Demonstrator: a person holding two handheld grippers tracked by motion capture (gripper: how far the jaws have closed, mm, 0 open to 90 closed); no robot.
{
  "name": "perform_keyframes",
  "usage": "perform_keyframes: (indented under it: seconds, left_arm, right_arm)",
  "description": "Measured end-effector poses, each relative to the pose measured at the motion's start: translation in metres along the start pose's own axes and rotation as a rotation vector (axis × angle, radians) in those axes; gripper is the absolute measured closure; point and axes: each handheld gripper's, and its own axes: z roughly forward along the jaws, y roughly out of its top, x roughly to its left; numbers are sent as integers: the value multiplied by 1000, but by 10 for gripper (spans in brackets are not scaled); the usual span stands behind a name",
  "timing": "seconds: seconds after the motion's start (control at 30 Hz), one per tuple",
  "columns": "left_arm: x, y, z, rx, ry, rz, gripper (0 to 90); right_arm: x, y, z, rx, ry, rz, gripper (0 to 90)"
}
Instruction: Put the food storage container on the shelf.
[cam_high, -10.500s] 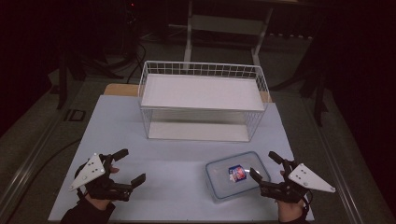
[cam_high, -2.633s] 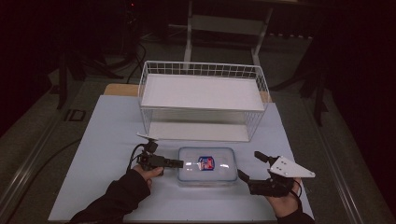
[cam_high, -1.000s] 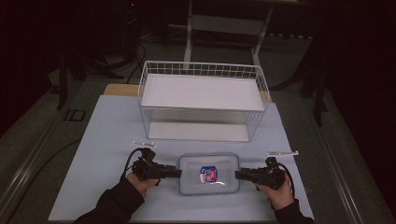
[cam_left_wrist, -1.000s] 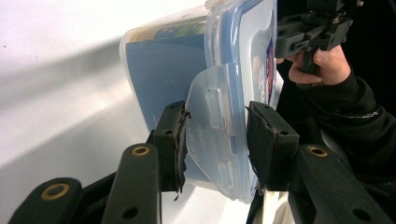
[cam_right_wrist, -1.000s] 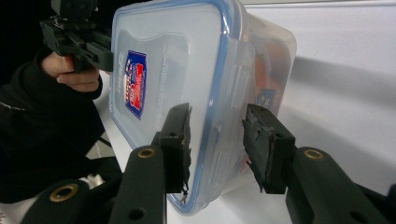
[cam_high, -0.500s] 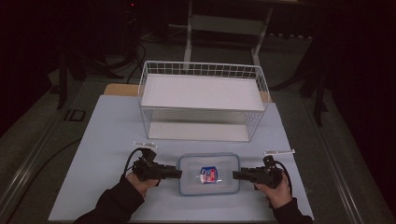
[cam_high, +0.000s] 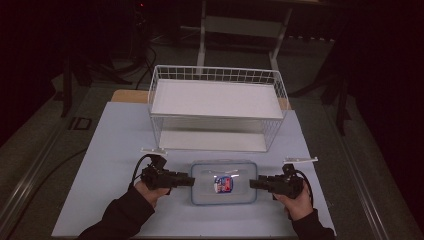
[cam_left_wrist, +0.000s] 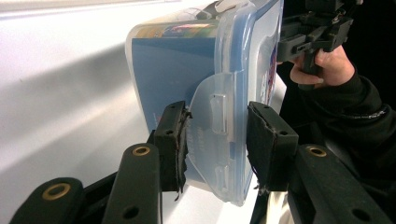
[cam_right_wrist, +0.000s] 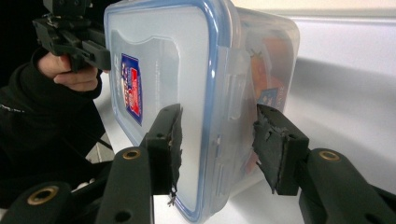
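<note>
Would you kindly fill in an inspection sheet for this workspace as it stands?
Surface: pale table top, bare around the work.
Job's things: lidded clear container, blue seal, lying flat in front of the white wire basket.
Clutter: nothing seen.
Grippers: left gripper shut on the container's side latch; right gripper straddles the opposite edge, pads not clearly pressing.
Cables: one loops from each gripper.
Surroundings: dark floor, table legs behind.

— Surface condition?
— One counter (cam_high: 115, 150), pale blue-white top, lit against dark surroundings, with a wooden edge showing at its far corners.
— Items resting on it?
— A white wire basket (cam_high: 216, 107) at the far middle, standing upright. Near the front edge, a clear lidded box (cam_high: 223, 182) with a blue rim, lying flat, apart from the basket.
</note>
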Motion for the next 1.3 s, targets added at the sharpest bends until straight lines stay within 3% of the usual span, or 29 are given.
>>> perform_keyframes:
  seconds: [0.3, 0.63, 0.87, 1.2, 1.23, 1.3]
  left_arm:
    - [2, 19, -4, -41, 31, 45, 590]
    - [11, 40, -6, -96, 59, 63, 587]
    - [26, 55, -3, -110, 93, 53, 579]
    - [51, 65, 15, -188, 153, 50, 557]
    - [54, 66, 16, -198, 156, 73, 555]
    - [58, 66, 17, -218, 168, 84, 550]
  right_arm:
    - [1, 24, -1, -39, -25, -48, 527]
    - [-7, 50, 3, -81, -42, -73, 526]
    - [-20, 66, 13, -94, -49, -70, 526]
    - [-43, 76, 29, -141, -100, -63, 523]
    - [-44, 76, 30, -146, -103, -63, 522]
    - [-45, 76, 33, -157, -114, -70, 521]
